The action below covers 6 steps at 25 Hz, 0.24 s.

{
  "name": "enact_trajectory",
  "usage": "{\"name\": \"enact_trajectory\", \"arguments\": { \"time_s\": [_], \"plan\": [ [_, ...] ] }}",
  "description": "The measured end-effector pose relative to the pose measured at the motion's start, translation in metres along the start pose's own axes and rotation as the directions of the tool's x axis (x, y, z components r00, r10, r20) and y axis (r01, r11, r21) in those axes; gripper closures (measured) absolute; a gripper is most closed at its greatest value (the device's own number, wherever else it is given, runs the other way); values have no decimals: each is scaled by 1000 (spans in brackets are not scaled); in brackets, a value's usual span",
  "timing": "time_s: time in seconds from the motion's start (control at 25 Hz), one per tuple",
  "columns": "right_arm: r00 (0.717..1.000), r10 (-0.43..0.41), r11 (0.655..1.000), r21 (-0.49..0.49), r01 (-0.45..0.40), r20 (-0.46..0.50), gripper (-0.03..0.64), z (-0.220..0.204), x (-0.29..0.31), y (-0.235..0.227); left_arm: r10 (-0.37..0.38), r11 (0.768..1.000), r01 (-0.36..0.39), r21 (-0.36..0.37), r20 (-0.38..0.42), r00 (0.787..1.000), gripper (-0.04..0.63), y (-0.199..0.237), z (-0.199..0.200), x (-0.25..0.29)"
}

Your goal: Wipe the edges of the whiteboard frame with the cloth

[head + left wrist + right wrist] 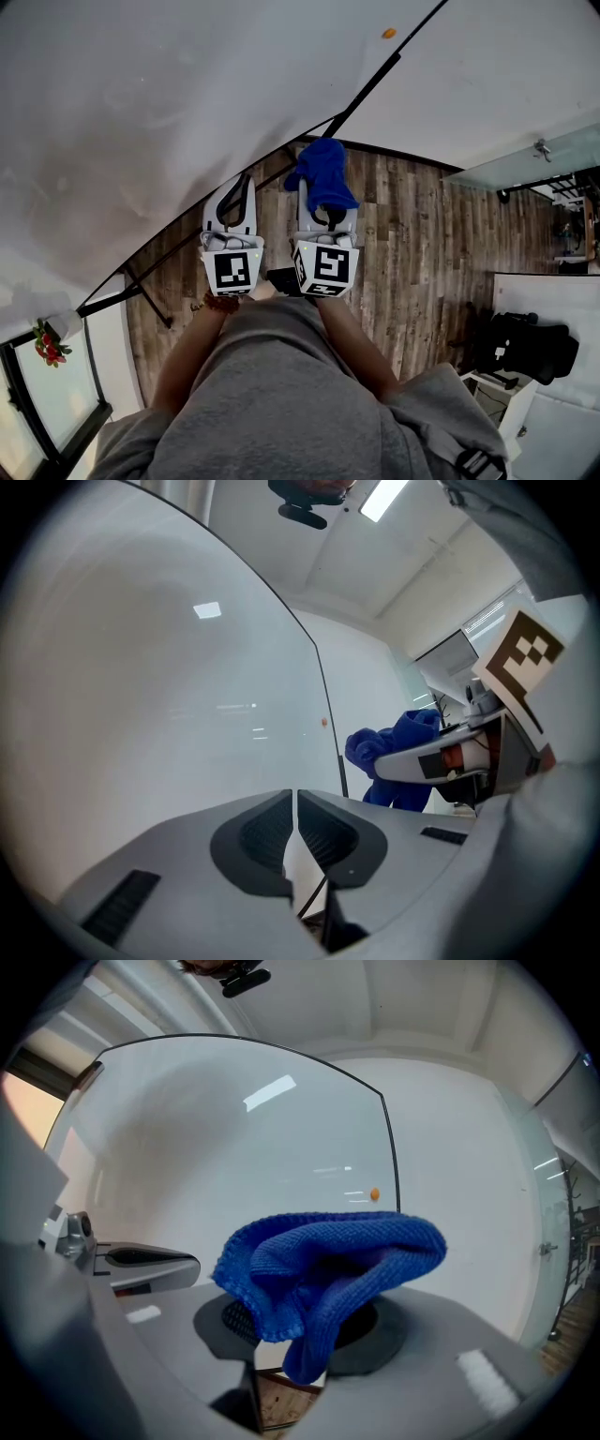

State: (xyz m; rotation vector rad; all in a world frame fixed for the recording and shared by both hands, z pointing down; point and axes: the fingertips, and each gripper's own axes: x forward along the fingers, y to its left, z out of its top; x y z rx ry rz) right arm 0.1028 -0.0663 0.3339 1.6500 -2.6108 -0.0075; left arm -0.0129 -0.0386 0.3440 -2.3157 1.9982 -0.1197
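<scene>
Right claw pinches blue cloth, bunched ahead of tips so that fabric, not plastic, meets black frame at 12 o'clock (contact itself unclear). Left claw pressed together, empty, parked at 9 o'clock of right one, facing whiteboard.

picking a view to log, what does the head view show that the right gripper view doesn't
Only the head view: the wooden floor and the person's forearms.
Only the right gripper view: the right gripper shut on the blue cloth, its knit seen close up.
Both: the blue cloth, the whiteboard, its black frame edge, the orange dot on the board, and the left gripper.
</scene>
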Motion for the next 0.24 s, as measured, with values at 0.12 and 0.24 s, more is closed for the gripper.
{"name": "enact_trajectory", "arguments": {
  "time_s": [0.12,0.24],
  "plan": [
    [1000,-18,1000,-2,18,-15,462,-4,-5,19,-35,999,35,1,3,999,571,11,-1,-8],
    [999,-20,1000,0,20,-30,462,-7,-11,39,-45,999,45,3,8,999,571,27,-2,-15]
  ]
}}
